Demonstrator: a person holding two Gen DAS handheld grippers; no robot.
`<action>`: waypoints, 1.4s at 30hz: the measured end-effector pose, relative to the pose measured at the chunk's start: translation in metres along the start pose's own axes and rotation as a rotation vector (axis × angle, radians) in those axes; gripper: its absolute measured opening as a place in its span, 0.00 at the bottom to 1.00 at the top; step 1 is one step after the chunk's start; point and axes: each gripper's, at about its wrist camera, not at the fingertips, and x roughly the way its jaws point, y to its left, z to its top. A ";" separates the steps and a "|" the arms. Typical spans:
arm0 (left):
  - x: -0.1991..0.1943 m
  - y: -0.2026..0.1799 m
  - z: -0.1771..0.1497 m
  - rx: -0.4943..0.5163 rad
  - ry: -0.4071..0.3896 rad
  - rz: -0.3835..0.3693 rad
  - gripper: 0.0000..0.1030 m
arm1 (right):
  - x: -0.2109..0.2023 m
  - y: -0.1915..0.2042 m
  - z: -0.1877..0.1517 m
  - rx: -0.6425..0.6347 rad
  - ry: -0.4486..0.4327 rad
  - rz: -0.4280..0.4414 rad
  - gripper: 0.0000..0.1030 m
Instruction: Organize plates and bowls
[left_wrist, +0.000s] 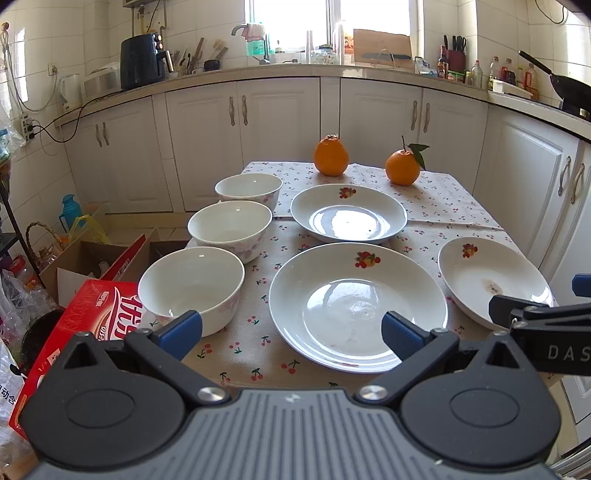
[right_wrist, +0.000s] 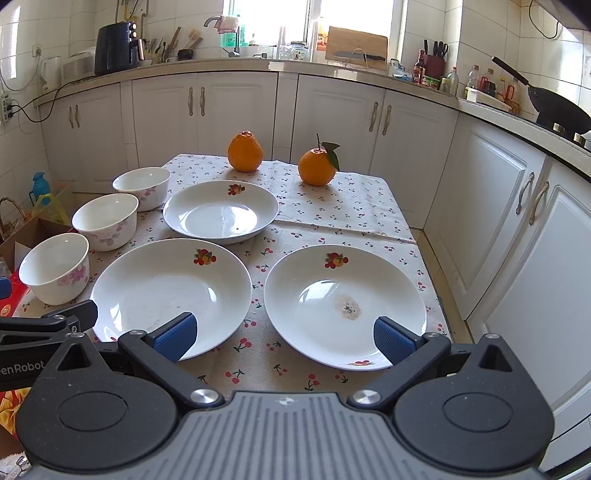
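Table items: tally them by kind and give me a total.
Bowls: 3 (near, middle, far)
Plates: 3 (far, near left, near right with a brown stain)
Oranges: 2 (plain, with leaf)
Total: 8

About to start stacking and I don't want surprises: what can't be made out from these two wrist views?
- Near rim of the middle plate: left wrist view, covered by the left tool.
- Near edge of the stained plate: right wrist view, partly behind the right tool; cut off by that tool in the left view.
- Nearest bowl: foot hidden behind the left tool's finger.
- Table's near edge: hidden in both views.
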 end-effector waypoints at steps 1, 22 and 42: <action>0.000 0.000 0.000 0.000 -0.001 0.001 0.99 | 0.000 0.000 0.000 -0.001 0.000 0.001 1.00; 0.000 0.000 0.000 0.000 -0.002 0.001 0.99 | 0.000 -0.001 -0.001 -0.006 -0.006 0.002 1.00; 0.007 -0.003 0.003 0.022 -0.004 -0.030 0.99 | 0.003 -0.003 0.001 -0.017 -0.014 0.004 1.00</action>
